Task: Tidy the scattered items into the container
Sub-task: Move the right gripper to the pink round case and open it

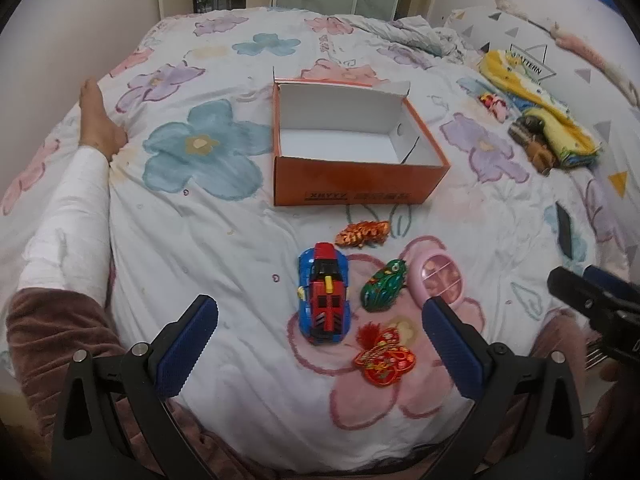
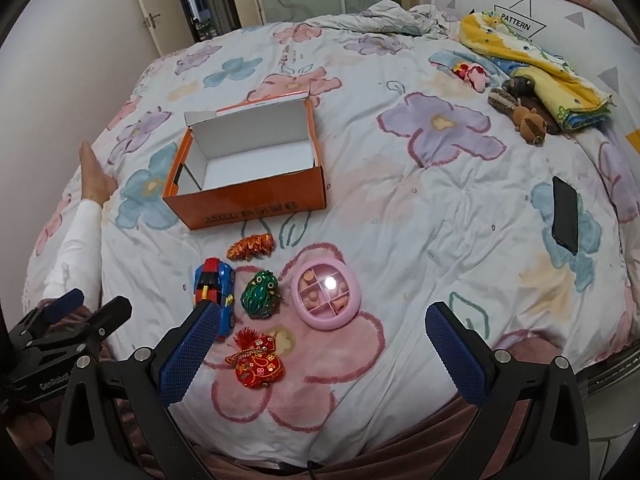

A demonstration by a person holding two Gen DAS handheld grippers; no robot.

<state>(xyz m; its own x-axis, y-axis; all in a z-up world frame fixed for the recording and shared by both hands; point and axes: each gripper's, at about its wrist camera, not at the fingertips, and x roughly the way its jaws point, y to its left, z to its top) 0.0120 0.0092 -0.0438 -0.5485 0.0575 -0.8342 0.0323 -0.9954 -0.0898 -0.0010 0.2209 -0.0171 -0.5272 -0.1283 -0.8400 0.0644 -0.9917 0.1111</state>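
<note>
An orange box with a white inside stands open on the bed, on a quilt printed with big flowers. Nothing lies in it. All five small things sit on the quilt on the near side of the box, apart from it. Nearest the box is an orange crawfish toy. Beyond that from the box come a blue and red toy car, a green frog just beside the car, and a round pink case with a clear lid next to the frog on its other side. Farthest from the box, close to the near edge of the bed, is a red embroidered pouch with a tassel.

The left claw is spread wide and holds nothing; it hangs above the quilt with the car and pouch showing between its blue pads. The right claw is likewise spread wide and empty, low over the near edge of the bed, with the pouch and pink case between its pads.

To the right of the box, well apart, a black phone lies flat on the quilt. Farther off on that side a folded yellow blanket rests by a pillow, with a brown plush animal touching it. To the left of the box a bare foot presses into the quilt.
</note>
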